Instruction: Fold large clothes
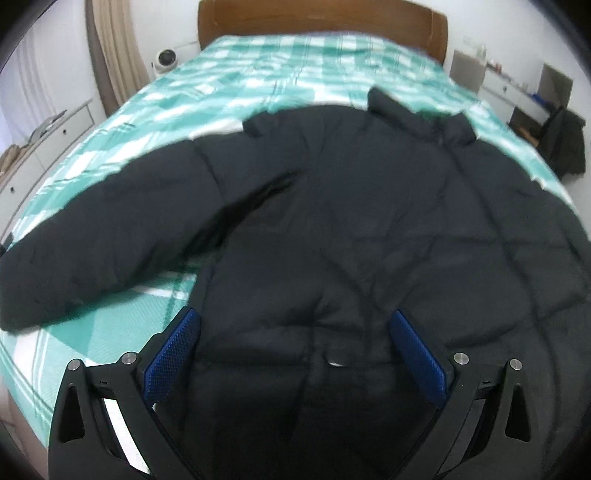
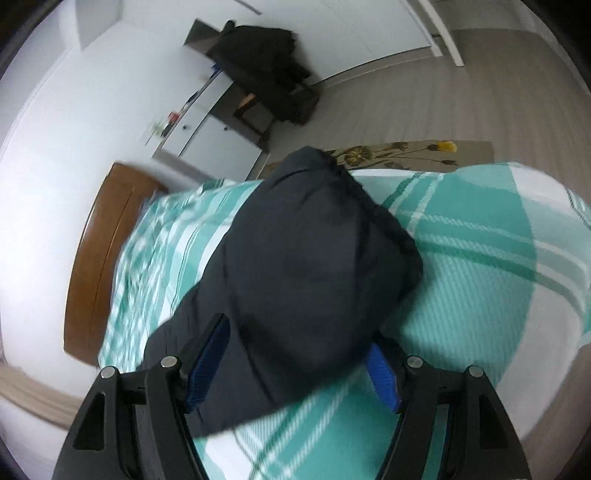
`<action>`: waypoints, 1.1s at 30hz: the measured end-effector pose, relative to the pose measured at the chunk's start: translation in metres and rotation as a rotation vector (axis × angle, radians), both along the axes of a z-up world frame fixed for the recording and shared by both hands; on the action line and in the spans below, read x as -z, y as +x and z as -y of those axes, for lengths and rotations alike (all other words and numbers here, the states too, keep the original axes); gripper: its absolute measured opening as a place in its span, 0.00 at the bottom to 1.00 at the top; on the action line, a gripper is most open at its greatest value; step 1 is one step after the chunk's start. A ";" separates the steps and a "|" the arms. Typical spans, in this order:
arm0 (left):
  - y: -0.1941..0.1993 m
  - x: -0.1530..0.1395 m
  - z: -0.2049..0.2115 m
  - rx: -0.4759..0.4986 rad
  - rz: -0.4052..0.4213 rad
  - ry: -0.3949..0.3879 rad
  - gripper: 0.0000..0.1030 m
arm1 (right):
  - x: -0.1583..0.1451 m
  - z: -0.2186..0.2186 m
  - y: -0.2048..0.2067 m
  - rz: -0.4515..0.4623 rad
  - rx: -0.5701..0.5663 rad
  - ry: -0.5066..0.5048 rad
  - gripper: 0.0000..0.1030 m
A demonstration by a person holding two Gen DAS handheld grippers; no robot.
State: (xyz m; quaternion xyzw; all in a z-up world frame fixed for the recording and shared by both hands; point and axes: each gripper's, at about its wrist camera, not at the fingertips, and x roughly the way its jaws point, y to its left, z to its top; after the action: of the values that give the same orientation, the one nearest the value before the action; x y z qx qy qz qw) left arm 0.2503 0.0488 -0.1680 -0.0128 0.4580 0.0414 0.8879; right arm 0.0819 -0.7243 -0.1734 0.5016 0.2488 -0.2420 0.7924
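A dark navy puffer jacket lies spread on the bed, collar toward the headboard, one sleeve stretched out to the left. My left gripper is open, its blue pads straddling the jacket's lower hem without closing on it. In the right wrist view the jacket's other sleeve runs away from me across the bed. My right gripper is open, with the sleeve lying between its blue pads.
The bed has a green and white plaid cover and a wooden headboard. White cabinets stand left; a desk and a chair with dark clothes stand right. A flowered rug lies beside the bed.
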 end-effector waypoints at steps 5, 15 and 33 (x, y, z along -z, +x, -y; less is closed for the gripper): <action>-0.006 0.013 0.001 -0.001 0.001 0.008 1.00 | -0.003 0.000 0.010 -0.051 -0.002 -0.081 0.30; -0.010 0.001 -0.008 0.026 -0.052 -0.038 0.99 | -0.139 -0.094 0.065 0.068 -0.300 -0.424 0.09; -0.033 -0.066 0.006 0.170 0.040 -0.206 0.99 | -0.084 -0.453 0.166 -0.080 -1.184 -0.665 0.09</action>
State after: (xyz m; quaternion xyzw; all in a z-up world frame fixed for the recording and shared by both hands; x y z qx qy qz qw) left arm 0.2177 0.0427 -0.1020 -0.0657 0.4413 -0.0815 0.8912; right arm 0.2478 -0.2710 -0.0890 0.0013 0.4230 0.1507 0.8935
